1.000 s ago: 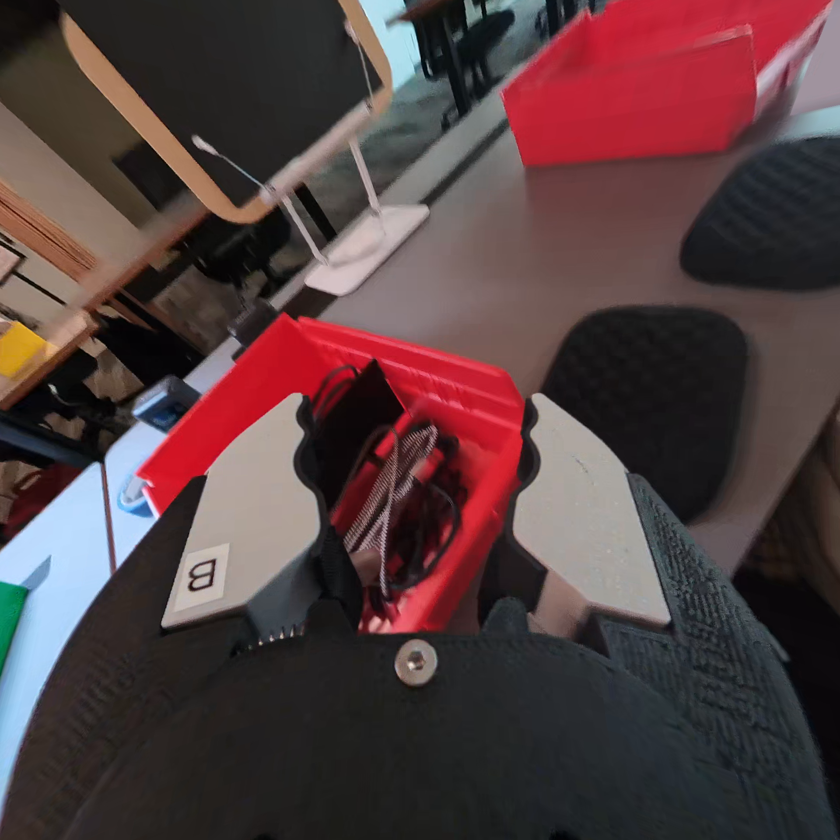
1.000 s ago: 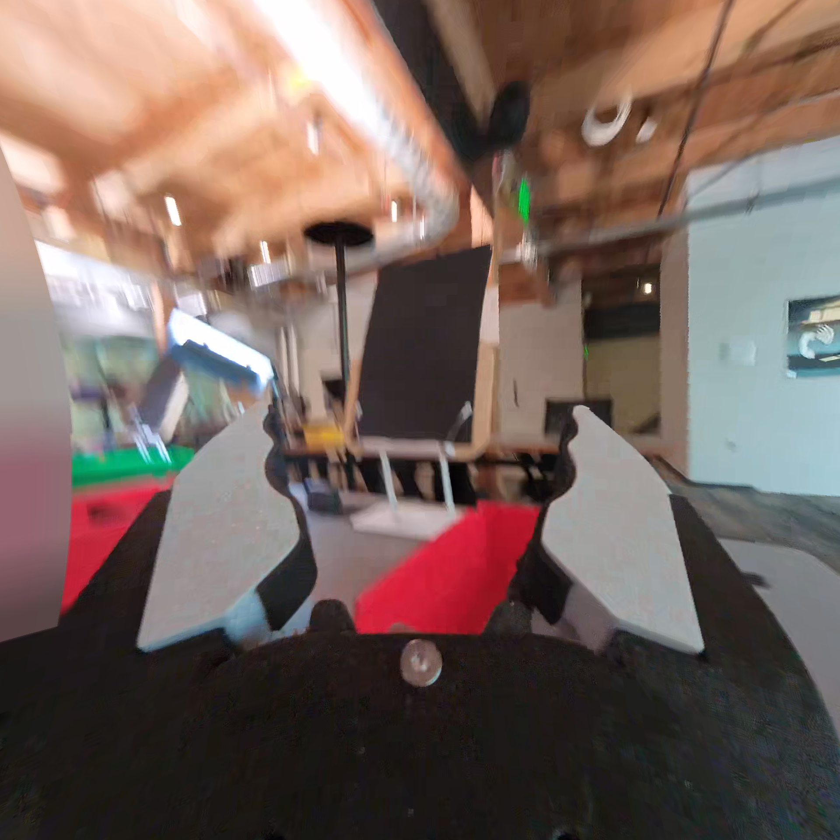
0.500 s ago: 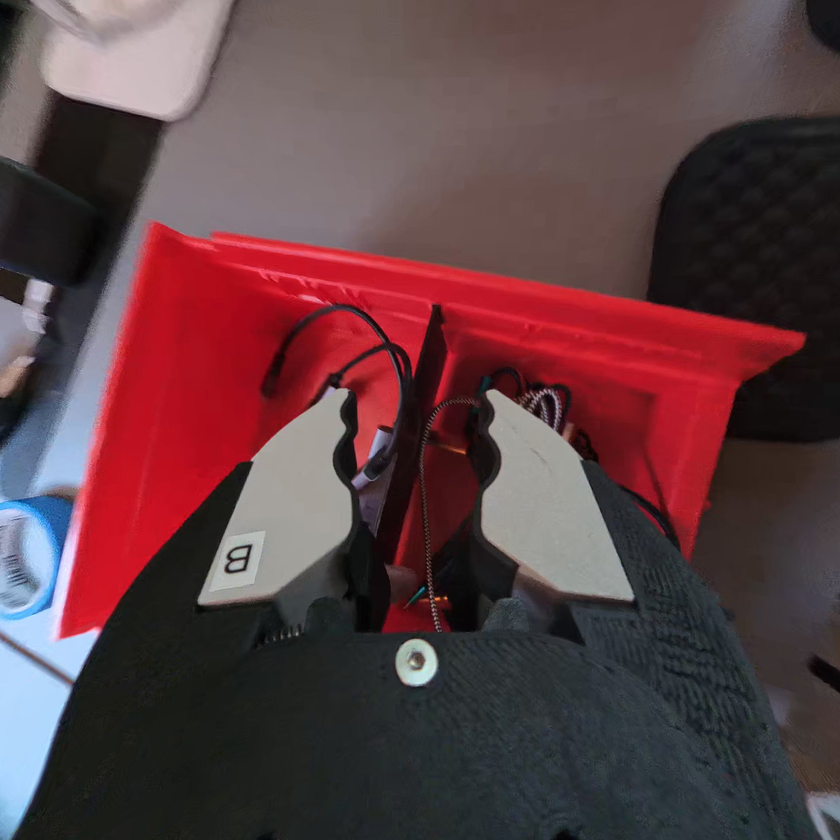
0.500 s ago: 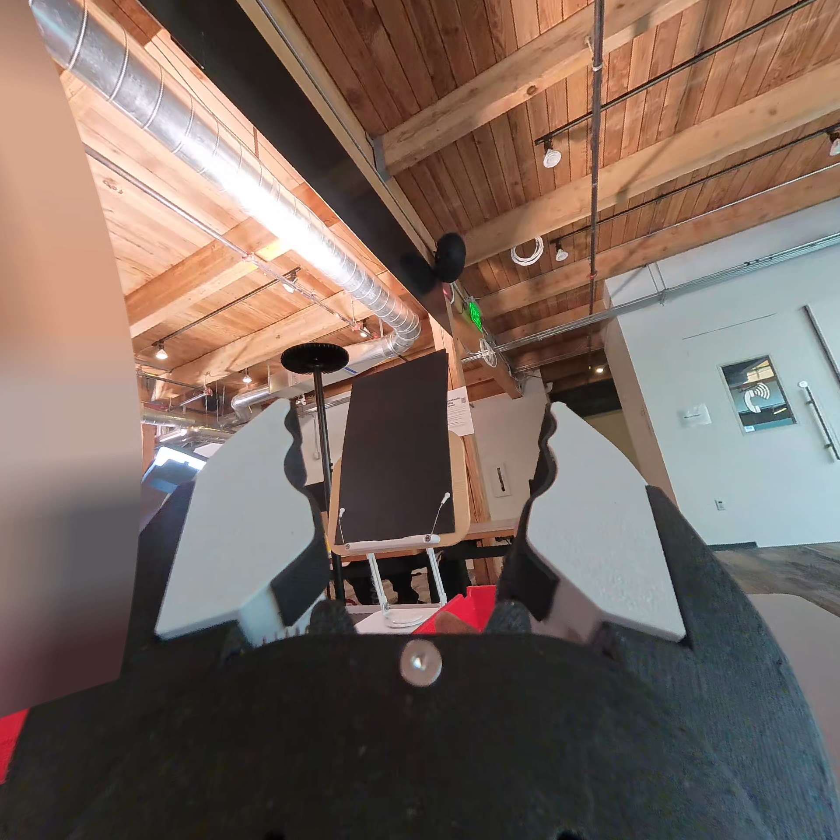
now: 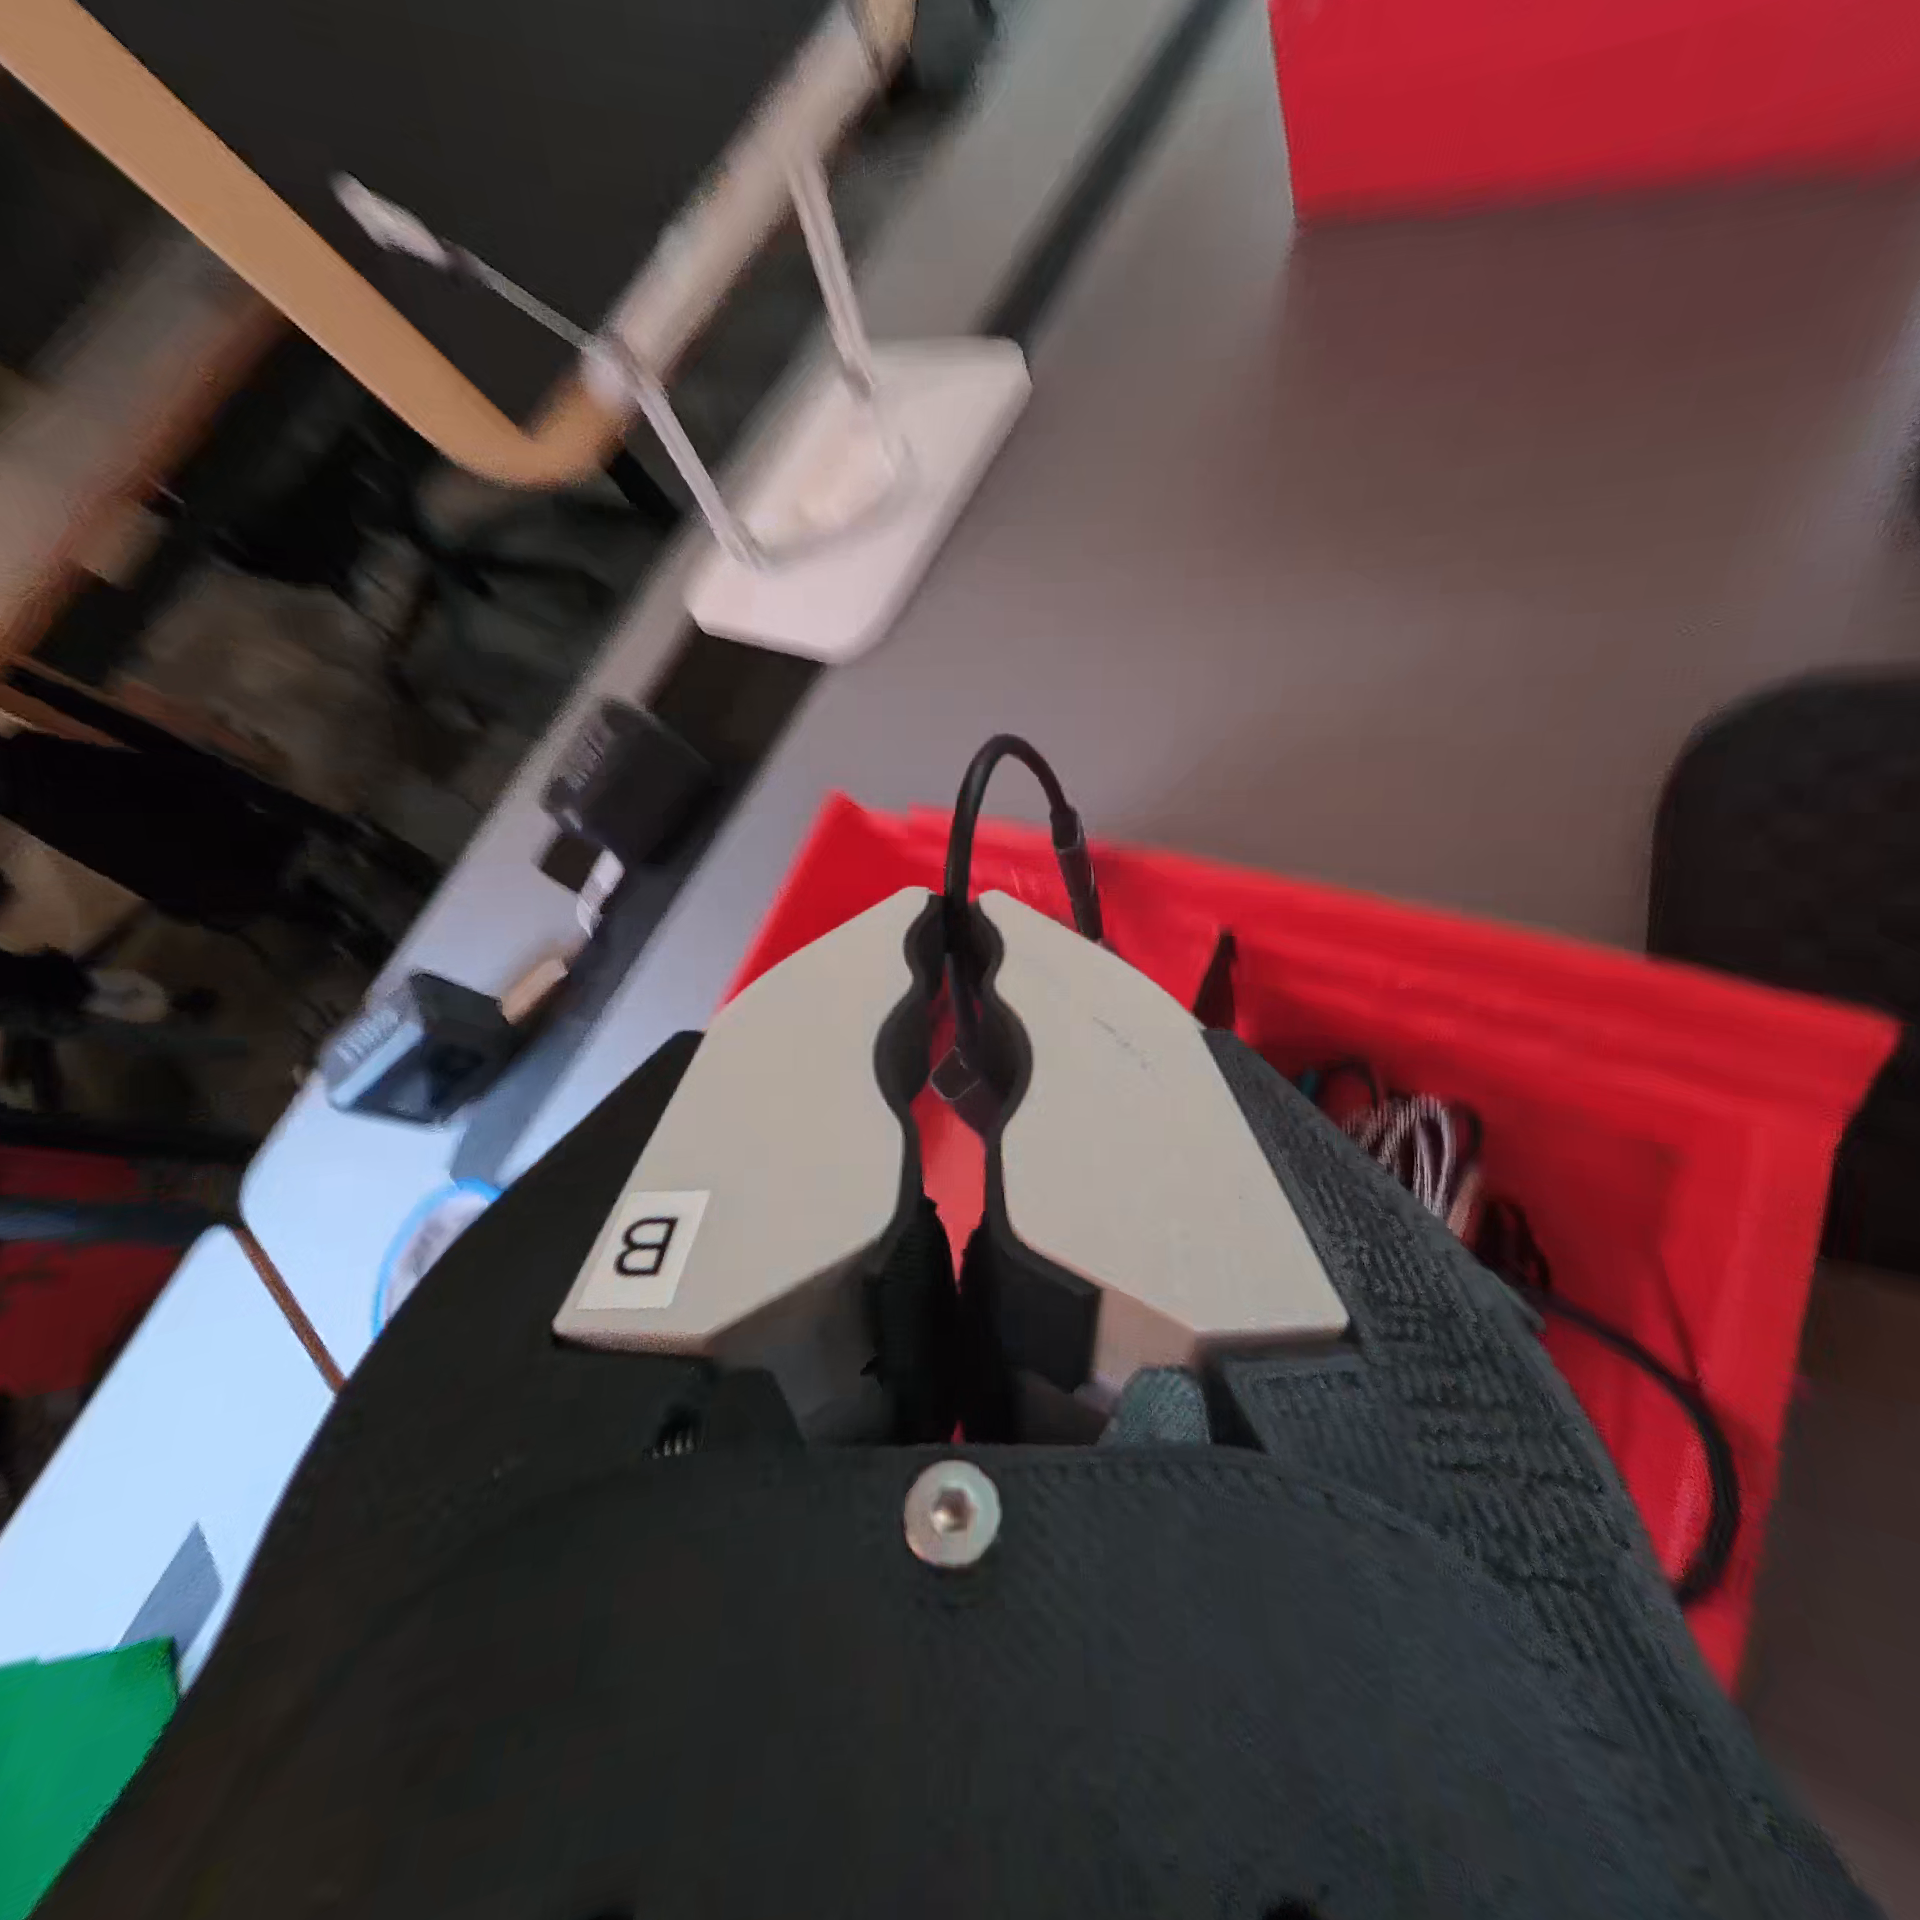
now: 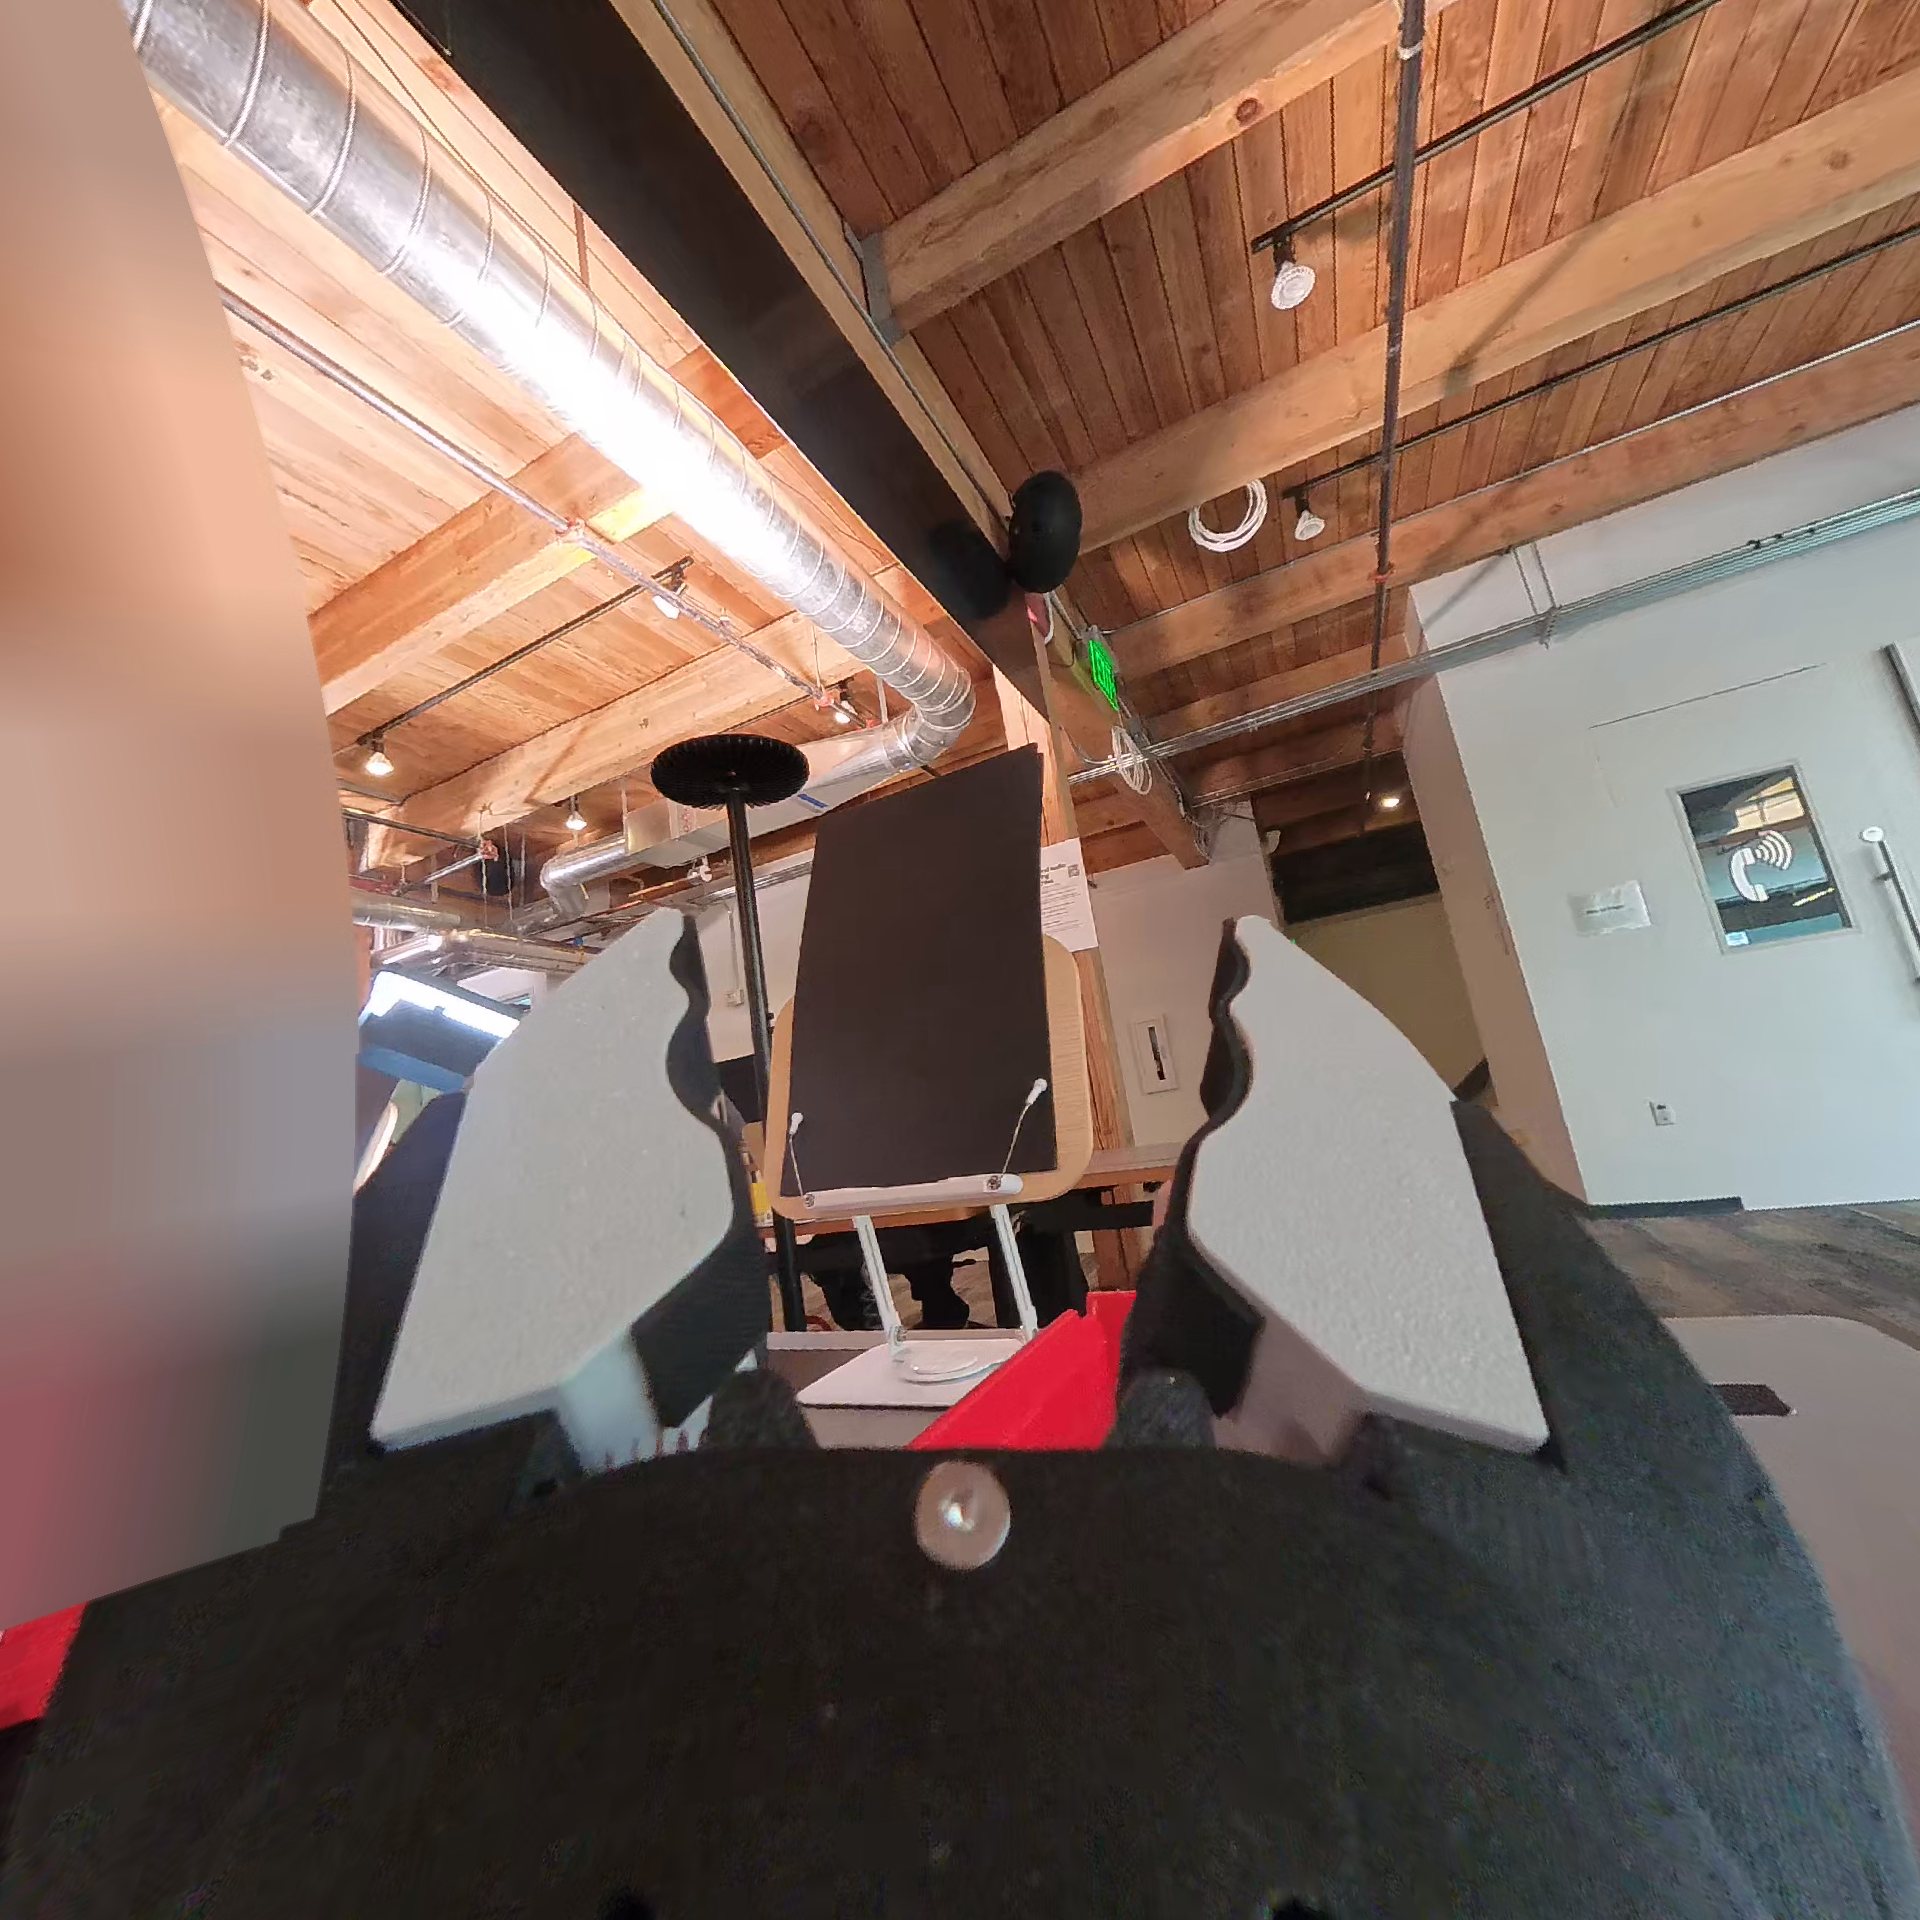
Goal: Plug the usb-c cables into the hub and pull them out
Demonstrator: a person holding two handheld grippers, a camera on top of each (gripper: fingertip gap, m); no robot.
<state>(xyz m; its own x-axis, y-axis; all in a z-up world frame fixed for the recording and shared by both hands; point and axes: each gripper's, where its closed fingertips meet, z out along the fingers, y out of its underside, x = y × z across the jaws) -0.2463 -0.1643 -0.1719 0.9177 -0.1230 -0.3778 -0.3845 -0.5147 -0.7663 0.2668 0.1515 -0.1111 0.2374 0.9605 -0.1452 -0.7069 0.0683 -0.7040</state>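
With a thin black cable [image 5: 971, 821] pinched between its fingertips, the left tool [image 5: 961, 914] is pressed together above the near red bin [image 5: 1558, 1049], so the step in hand looks like fetching a usb-c cable for plugging. The cable arches up past the tips and droops to its dark plug end [image 5: 1075, 868], which hangs free just beyond the tool. The right tool [image 6: 956, 1049] is spread and holds nothing, tilted up toward a wooden ceiling and a black panel on a white stand [image 6: 920, 987].

The next move calls for carrying the cable clear of the bin without snagging, then finding the hub, which neither view shows plainly; it may lie in the bin, but blur and the tool's body hide much there.

The near bin holds a dark divider [image 5: 1216, 987], a black-and-white braided cable [image 5: 1403, 1132] and a loose black lead [image 5: 1704, 1455]. A second red bin [image 5: 1558, 94] stands farther back on the grey surface [image 5: 1299, 520], its contents unseen.
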